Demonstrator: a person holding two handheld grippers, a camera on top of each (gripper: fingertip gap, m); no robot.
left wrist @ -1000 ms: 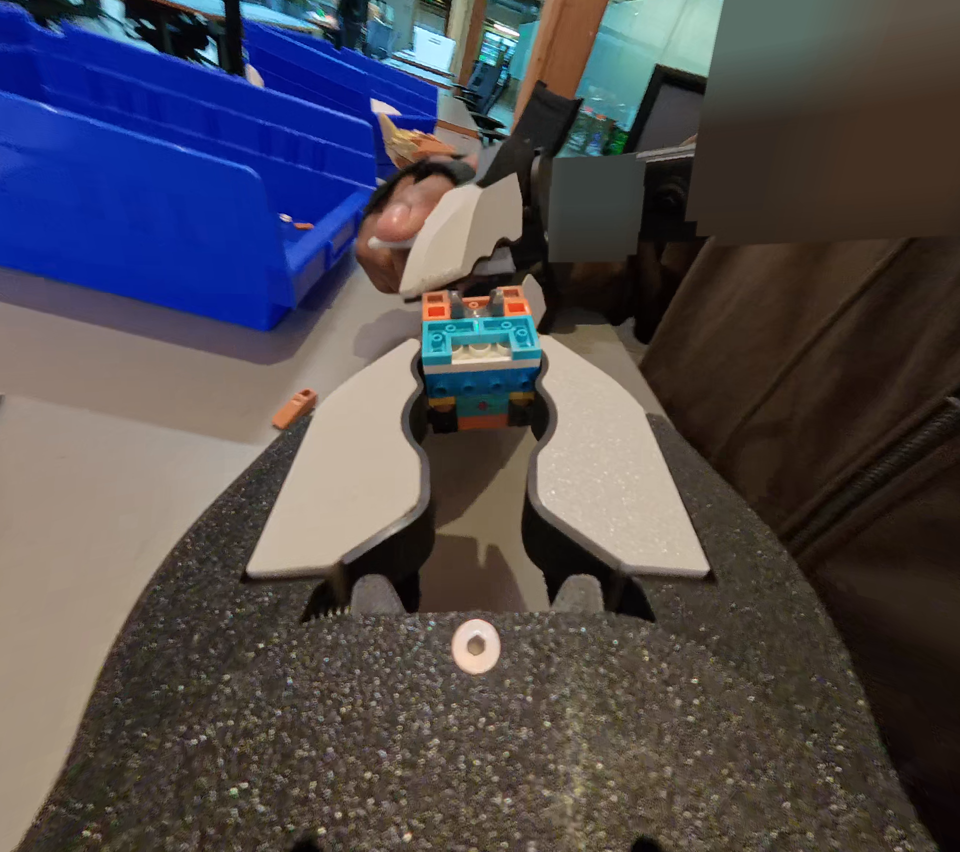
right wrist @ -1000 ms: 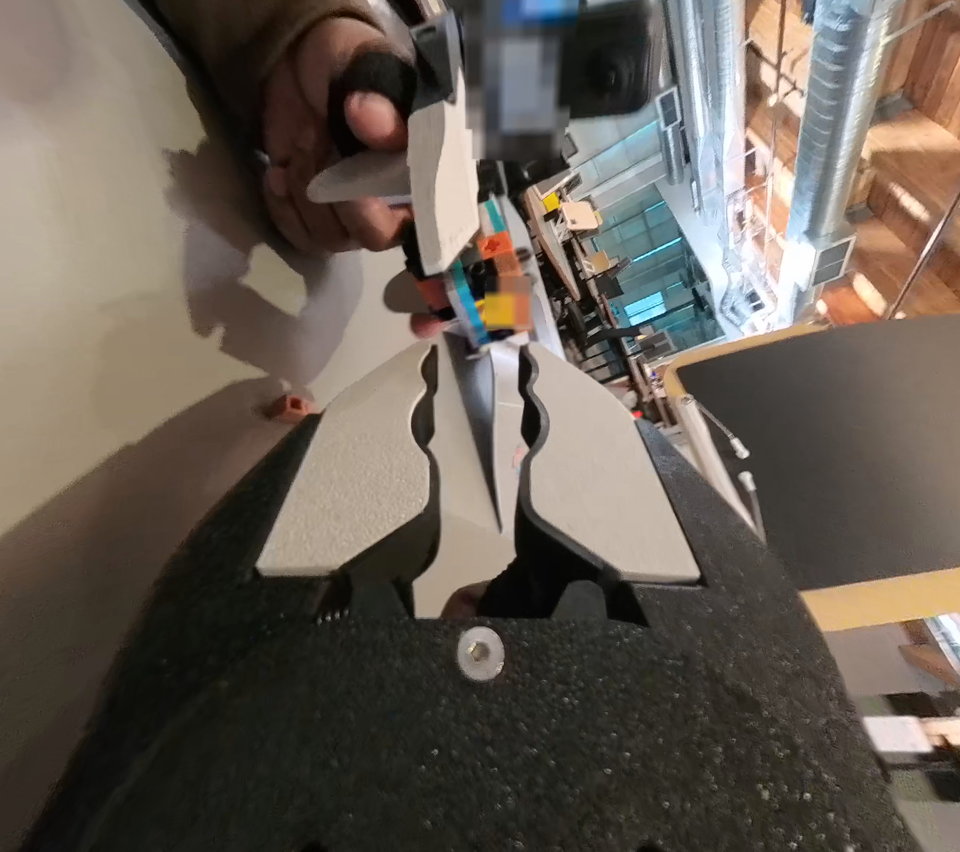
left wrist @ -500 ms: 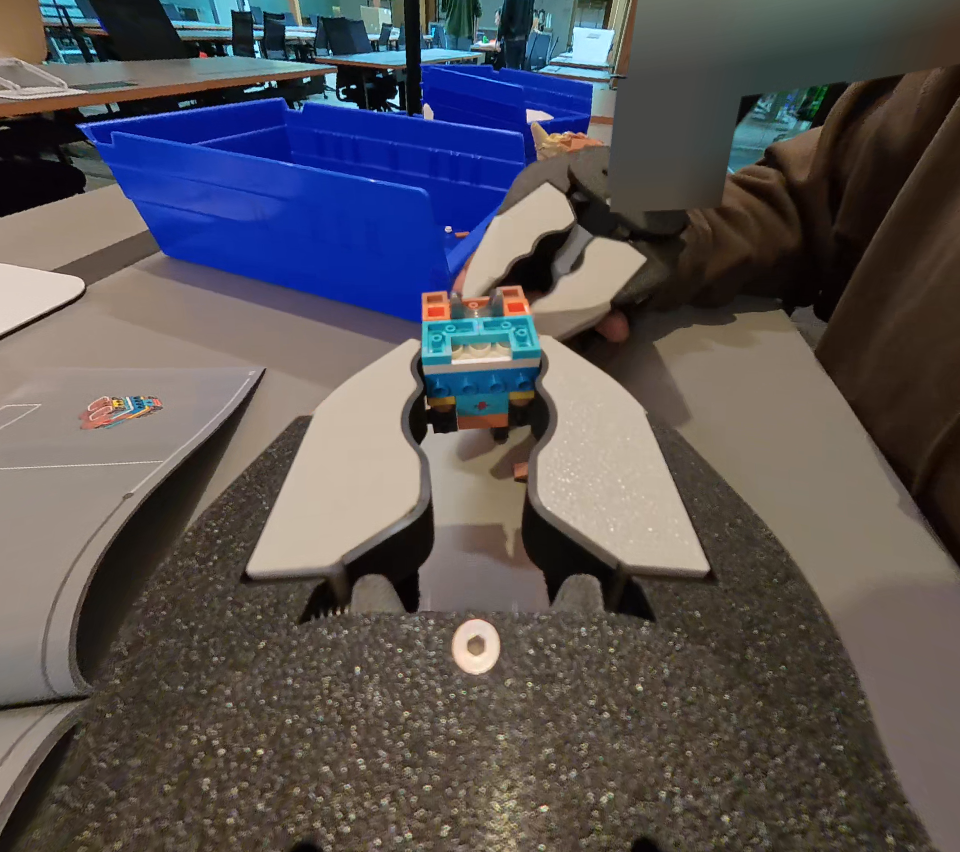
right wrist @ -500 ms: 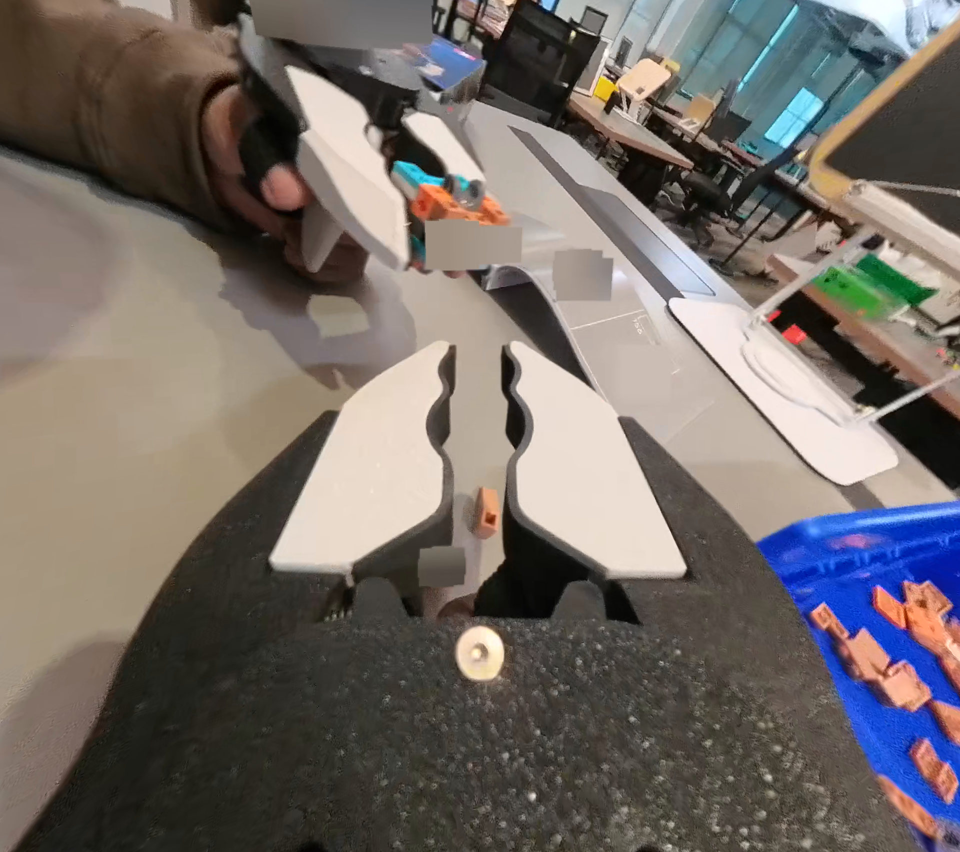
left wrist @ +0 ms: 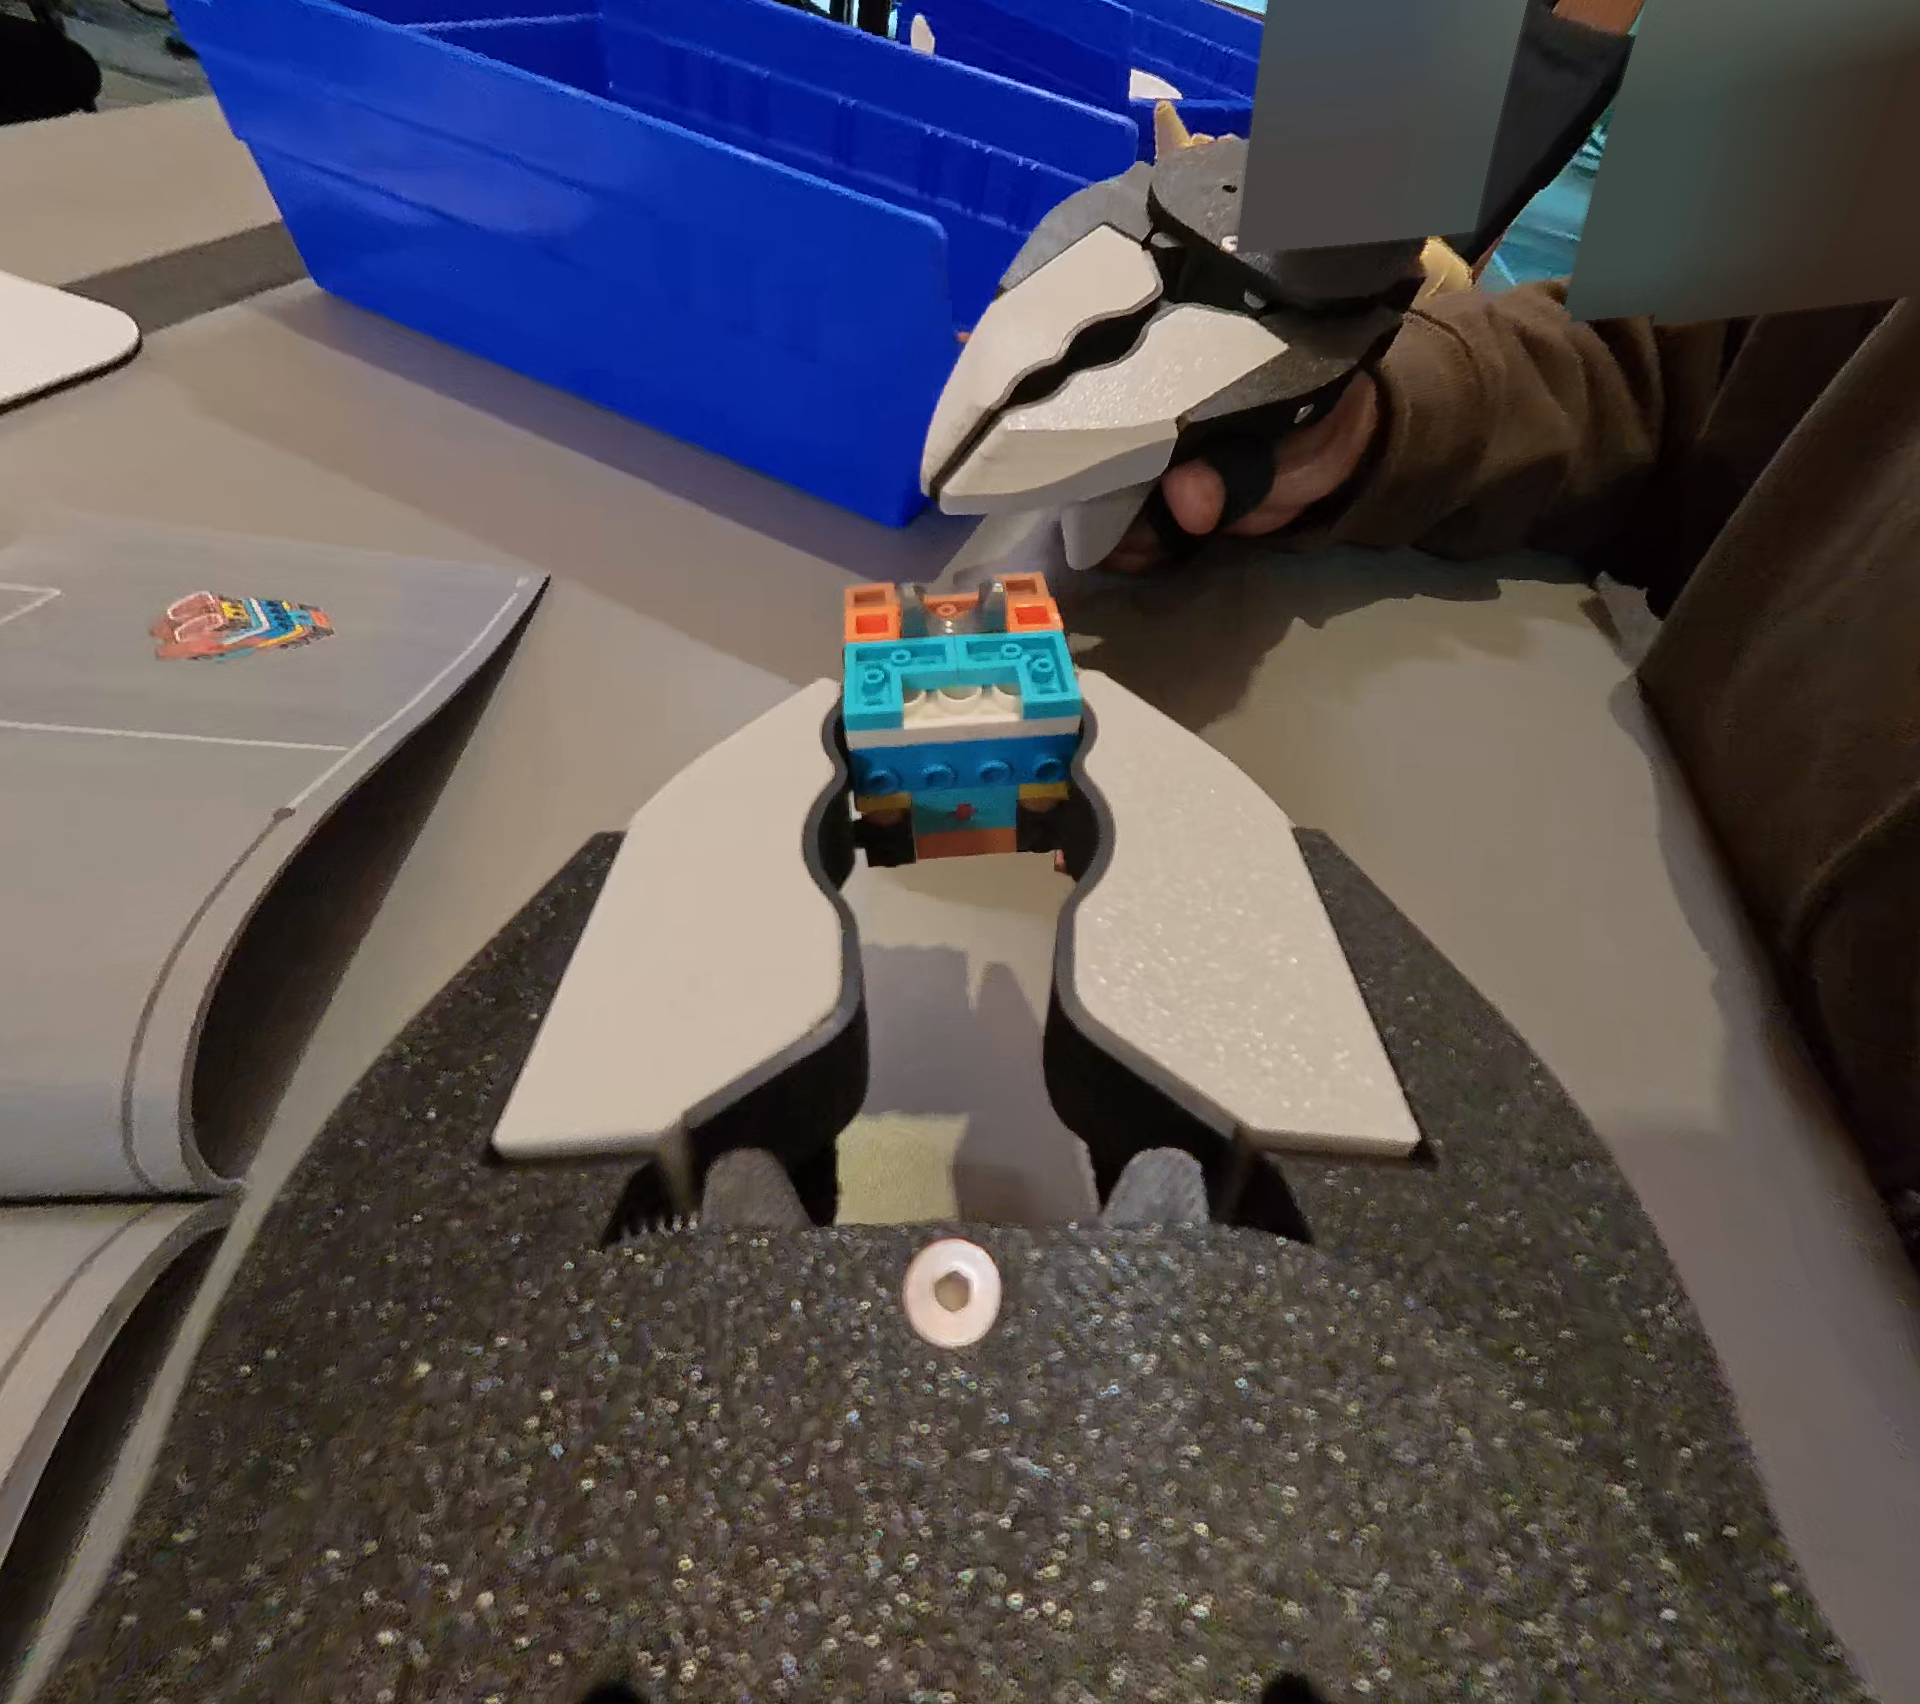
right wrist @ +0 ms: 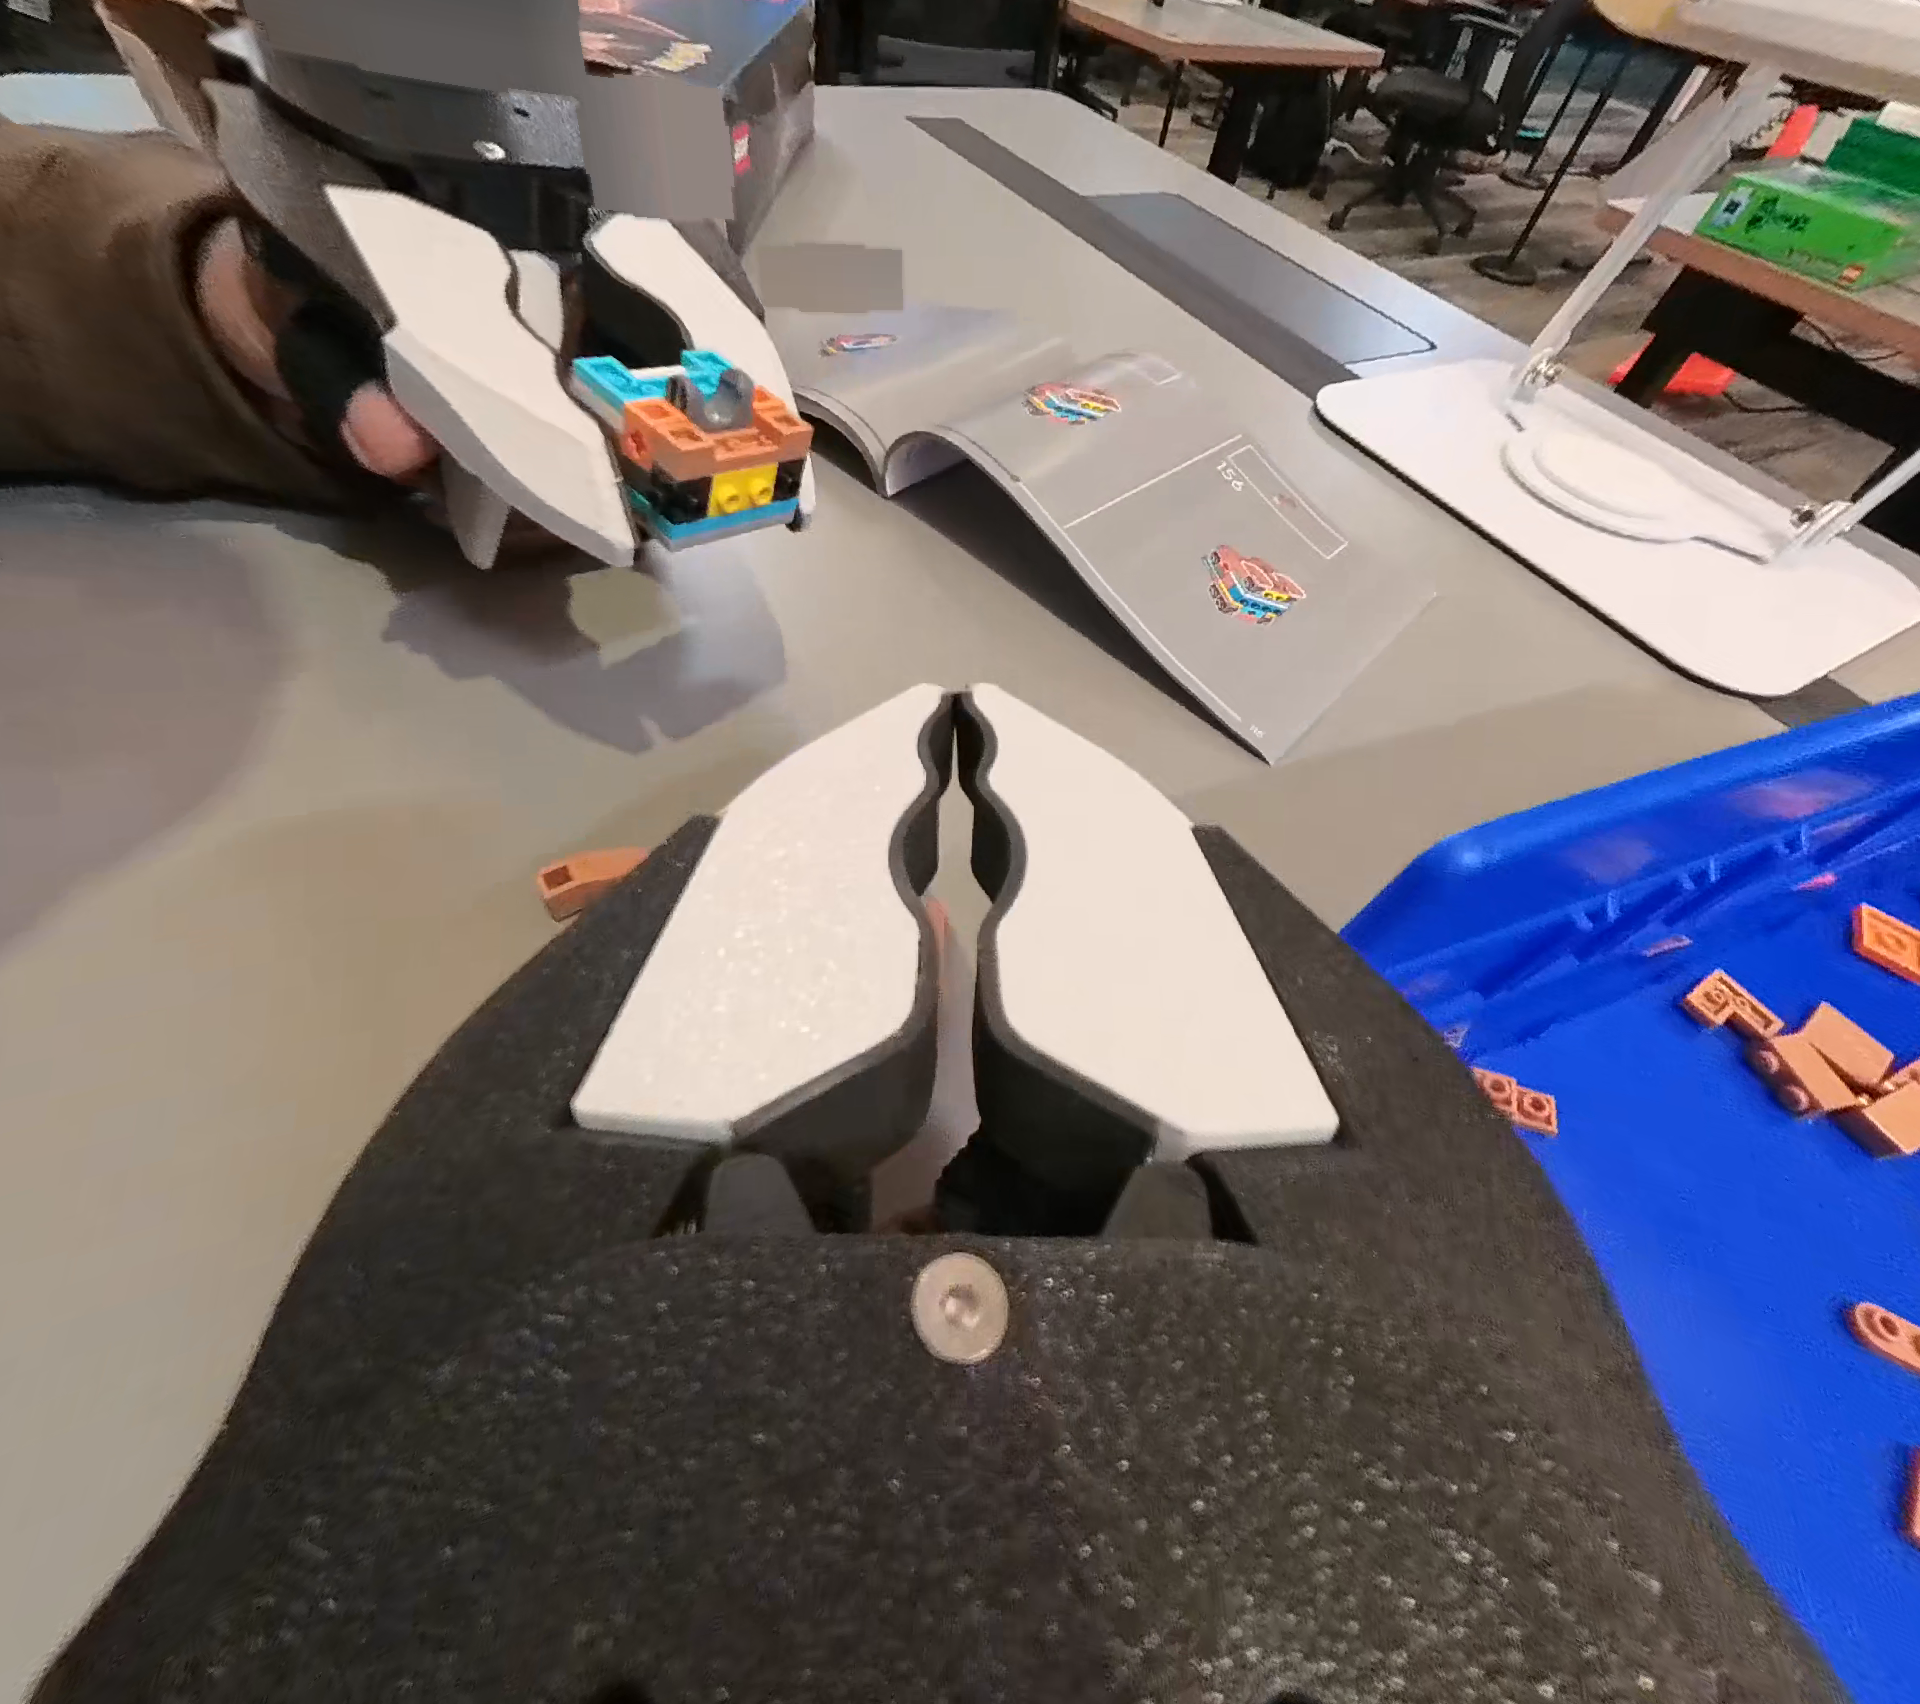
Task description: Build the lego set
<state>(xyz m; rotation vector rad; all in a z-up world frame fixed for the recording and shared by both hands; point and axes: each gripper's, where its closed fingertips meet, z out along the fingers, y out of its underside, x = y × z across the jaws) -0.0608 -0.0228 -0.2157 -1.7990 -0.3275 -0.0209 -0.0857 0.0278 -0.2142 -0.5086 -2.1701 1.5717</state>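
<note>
Left wrist view: the left claw (left wrist: 961,781) pinches the lego model (left wrist: 958,724) above the desk (left wrist: 675,532); the right claw (right wrist: 961,704) is pressed together, empty.

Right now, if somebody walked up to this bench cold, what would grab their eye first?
Probably the small multicoloured lego build, teal, orange and white, pinched between the fingers of the left gripper above the grey table. Next, the bright blue bin at the right, scattered with loose brown pieces. The right gripper sits shut and empty beside it, and an open instruction booklet lies beyond.
</note>
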